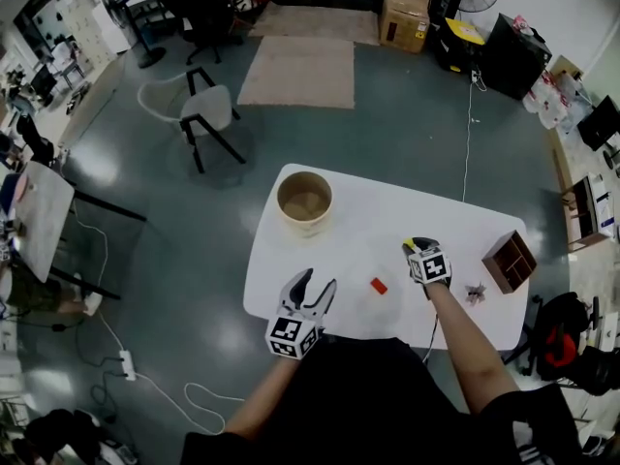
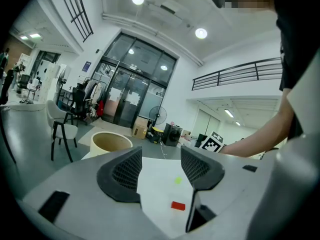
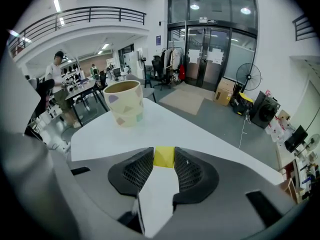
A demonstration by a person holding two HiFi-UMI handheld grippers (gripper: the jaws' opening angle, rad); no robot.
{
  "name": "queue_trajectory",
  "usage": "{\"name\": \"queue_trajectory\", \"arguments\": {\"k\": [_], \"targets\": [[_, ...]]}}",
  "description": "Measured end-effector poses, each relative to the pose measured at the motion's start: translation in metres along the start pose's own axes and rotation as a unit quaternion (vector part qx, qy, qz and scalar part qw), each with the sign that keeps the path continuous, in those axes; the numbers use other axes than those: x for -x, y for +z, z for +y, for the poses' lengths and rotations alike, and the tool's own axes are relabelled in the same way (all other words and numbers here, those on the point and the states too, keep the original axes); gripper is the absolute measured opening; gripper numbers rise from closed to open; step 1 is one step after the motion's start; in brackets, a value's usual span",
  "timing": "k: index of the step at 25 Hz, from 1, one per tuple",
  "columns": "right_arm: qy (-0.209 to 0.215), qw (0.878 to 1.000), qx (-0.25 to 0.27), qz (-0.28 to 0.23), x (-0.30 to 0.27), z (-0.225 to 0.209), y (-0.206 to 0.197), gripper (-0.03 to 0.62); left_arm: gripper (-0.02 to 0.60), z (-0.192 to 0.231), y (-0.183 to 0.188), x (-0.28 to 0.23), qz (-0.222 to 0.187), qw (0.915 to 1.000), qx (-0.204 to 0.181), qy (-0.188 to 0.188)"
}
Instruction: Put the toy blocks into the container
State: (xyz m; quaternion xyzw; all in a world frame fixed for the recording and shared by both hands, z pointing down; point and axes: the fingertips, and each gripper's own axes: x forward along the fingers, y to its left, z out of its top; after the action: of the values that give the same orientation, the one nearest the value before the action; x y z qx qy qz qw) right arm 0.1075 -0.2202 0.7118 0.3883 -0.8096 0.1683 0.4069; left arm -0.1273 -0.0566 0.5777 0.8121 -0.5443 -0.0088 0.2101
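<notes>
Left gripper (image 1: 318, 281) wide, empty | right gripper (image 1: 418, 248) clamped on yellow block (image 3: 163, 157) (likely light, rigid, flat-sided) | red block (image 1: 378, 286): pinch long sides.

No text, label, brand or number can be read in any view.

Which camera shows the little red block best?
The left gripper view: the small red rectangular toy block looks biggest there, lying on the white table just ahead of the left tool, whose jaws stand apart. The head view shows it as a tiny speck from above. The right gripper view misses it.
</notes>
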Motion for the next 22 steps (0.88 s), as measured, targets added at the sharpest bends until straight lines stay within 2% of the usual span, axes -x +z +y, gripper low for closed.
{"name": "queue_trajectory", "arguments": {"k": [10,22], "targets": [[-0.004,0.999,0.032,-0.032,-0.001,0.018,0.074,0.123,0.221,0.023,0.006,0.028,-0.009,0.9999,-0.004,-0.009],[0.015,0.997,0.061,-0.052,-0.013,0.069,0.146,0.123,0.221,0.054,0.018,0.06,-0.019,0.9997,-0.01,-0.007]]}}
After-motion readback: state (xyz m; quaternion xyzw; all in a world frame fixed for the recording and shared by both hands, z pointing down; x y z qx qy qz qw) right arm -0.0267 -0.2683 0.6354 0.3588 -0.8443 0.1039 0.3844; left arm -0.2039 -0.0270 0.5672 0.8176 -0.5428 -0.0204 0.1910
